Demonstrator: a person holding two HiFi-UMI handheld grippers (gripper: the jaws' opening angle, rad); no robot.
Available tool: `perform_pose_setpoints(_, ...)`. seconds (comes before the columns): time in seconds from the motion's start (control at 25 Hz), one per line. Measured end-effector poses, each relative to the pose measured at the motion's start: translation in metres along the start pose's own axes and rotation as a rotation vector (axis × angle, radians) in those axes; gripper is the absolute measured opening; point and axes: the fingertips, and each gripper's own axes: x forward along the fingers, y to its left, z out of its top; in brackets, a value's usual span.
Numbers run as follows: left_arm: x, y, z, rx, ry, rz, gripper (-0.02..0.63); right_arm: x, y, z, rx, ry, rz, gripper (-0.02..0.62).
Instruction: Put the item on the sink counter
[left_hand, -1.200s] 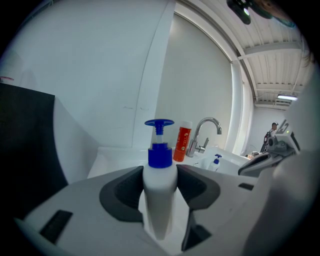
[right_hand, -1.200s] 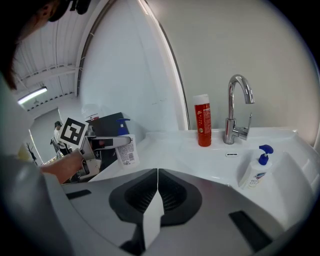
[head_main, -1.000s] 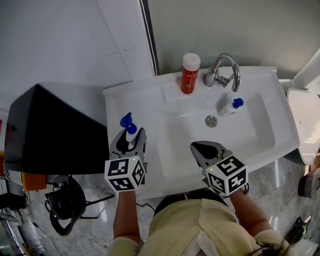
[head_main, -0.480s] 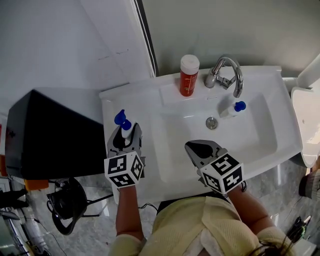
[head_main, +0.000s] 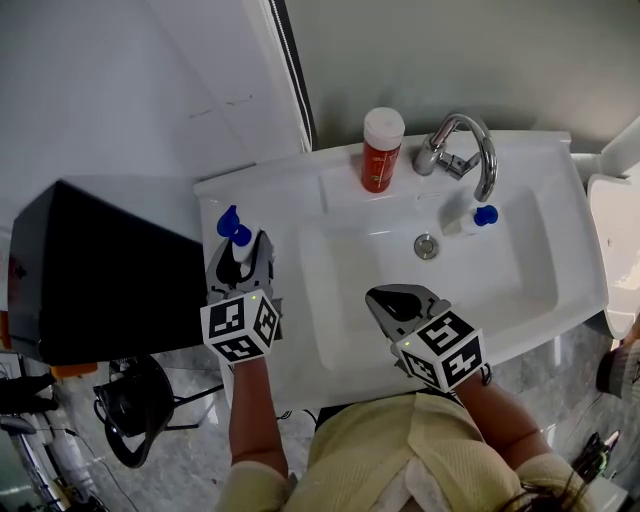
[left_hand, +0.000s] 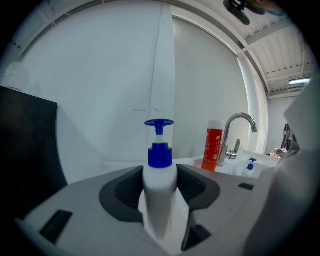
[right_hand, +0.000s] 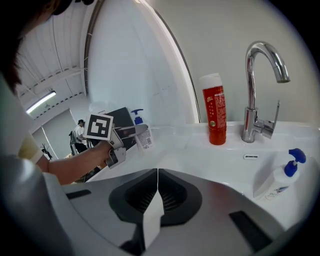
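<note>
The person is wearing a pale yellow ribbed top (head_main: 420, 445), its sleeves ending above the forearms. The left gripper (head_main: 243, 256) and right gripper (head_main: 388, 298) are both showing smooth grey shells with dark ridged pads lining the jaws. Each is carrying a white cube printed with black square markers, the left cube (head_main: 240, 328) and the right cube (head_main: 441, 349), with a small green light glowing on it.

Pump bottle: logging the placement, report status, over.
Left tongs shut on pump bottle, at counter left edge. Right tongs shut, empty. Nothing in the way.
</note>
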Motion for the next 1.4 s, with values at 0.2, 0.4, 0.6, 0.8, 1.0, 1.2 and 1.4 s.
perform_pose_setpoints(0.2,0.009,0.006,-0.002,-0.001,-0.026,0.02,0.233,0.005,-0.002,-0.004,0.004,0.015,0.012,0.026)
perform_pose_setpoints(0.4,0.018,0.009,-0.007,-0.003,-0.032,0.026,0.233,0.01,-0.004,-0.008,0.01,0.03,0.019,0.026)
perform_pose_setpoints(0.6,0.025,0.01,-0.011,-0.016,-0.039,0.036,0.233,0.015,-0.007,-0.01,0.018,0.039,0.024,0.026)
perform_pose_setpoints(0.8,0.029,0.015,-0.014,-0.031,-0.044,0.055,0.233,0.023,-0.008,-0.011,0.018,0.049,0.029,0.026)
perform_pose_setpoints(1.0,0.032,0.019,-0.015,-0.011,-0.059,0.069,0.235,0.03,-0.008,-0.01,0.018,0.054,0.039,0.026)
perform_pose_setpoints(1.2,0.033,0.022,-0.014,0.035,-0.103,0.074,0.233,0.036,-0.005,-0.009,0.015,0.059,0.046,0.026)
perform_pose_setpoints(1.4,0.037,0.024,-0.013,0.031,-0.122,0.069,0.233,0.038,-0.004,-0.008,0.015,0.064,0.046,0.026)
